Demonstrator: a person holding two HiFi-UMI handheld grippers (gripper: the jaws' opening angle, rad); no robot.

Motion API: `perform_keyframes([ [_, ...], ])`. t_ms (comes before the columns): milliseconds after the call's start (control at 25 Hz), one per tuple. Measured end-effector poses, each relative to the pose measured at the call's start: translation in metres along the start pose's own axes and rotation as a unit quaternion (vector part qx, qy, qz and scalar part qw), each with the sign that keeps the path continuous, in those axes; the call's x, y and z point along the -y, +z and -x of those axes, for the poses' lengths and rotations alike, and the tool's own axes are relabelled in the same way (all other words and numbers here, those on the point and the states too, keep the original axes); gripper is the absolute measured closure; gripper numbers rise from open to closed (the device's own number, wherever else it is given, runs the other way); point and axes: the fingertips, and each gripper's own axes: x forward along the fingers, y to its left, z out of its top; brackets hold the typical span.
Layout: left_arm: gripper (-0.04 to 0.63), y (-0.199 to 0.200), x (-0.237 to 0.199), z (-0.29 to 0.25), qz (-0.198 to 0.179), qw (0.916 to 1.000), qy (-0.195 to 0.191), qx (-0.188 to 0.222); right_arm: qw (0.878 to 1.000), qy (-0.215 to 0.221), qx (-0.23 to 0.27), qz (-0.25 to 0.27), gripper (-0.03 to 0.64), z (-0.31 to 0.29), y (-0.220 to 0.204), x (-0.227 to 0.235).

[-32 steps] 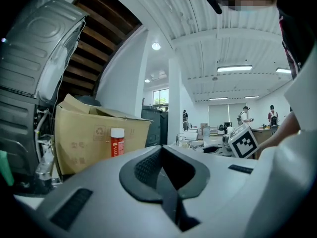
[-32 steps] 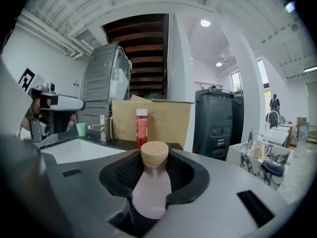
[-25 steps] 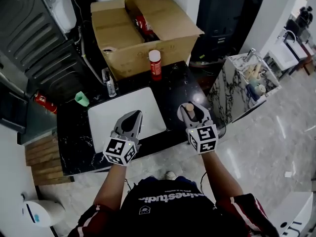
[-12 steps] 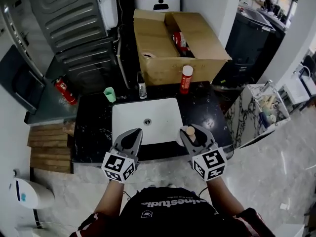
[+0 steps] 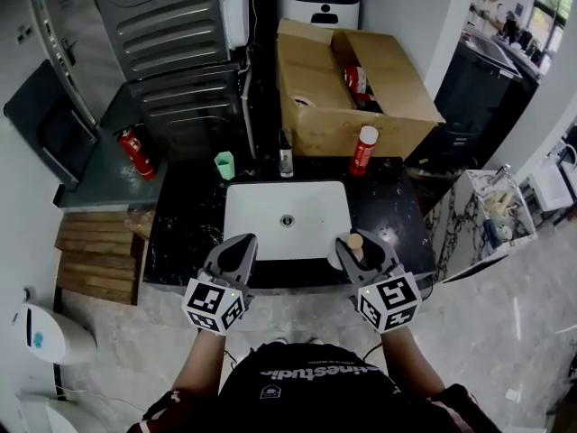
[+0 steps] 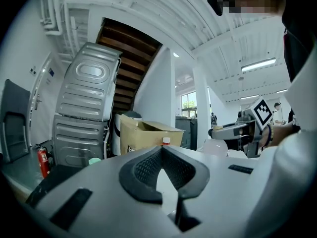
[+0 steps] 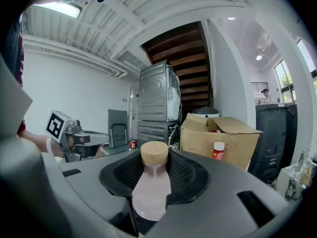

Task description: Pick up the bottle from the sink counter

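The bottle (image 7: pixel 151 192) is small, pale pink and translucent, with a rounded shoulder, a narrow neck and a cork-like stopper (image 7: pixel 154 152). It looks light and stiff, probably glass or hard plastic, so its sides are likely smooth and it could slip, or crack if dropped. The best hold appears to be at the neck and shoulder, just under the stopper, where the flare would keep it from sliding down. The right tool (image 5: pixel 359 240) has it there: its 2 jaws stand partly apart, ribbed pads pressing on either side of the upright bottle. In the head view the bottle sits over the front edge of the black worktop (image 5: pixel 194 215), just right of the white sink (image 5: pixel 261 204). Whether its base is clear of the surface is not visible. The left tool (image 5: pixel 242 240) is empty, jaw tips together, near the sink's front left.
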Motion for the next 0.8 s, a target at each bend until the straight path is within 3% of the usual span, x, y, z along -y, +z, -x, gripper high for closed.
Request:
perform_keyframes([
  [800,0.581,0.008,0.008,0.001,0.003,0.9997,-0.021,0.014,1.000,-0.004,0.002,0.011,0.454,0.007,0.001,-0.013],
])
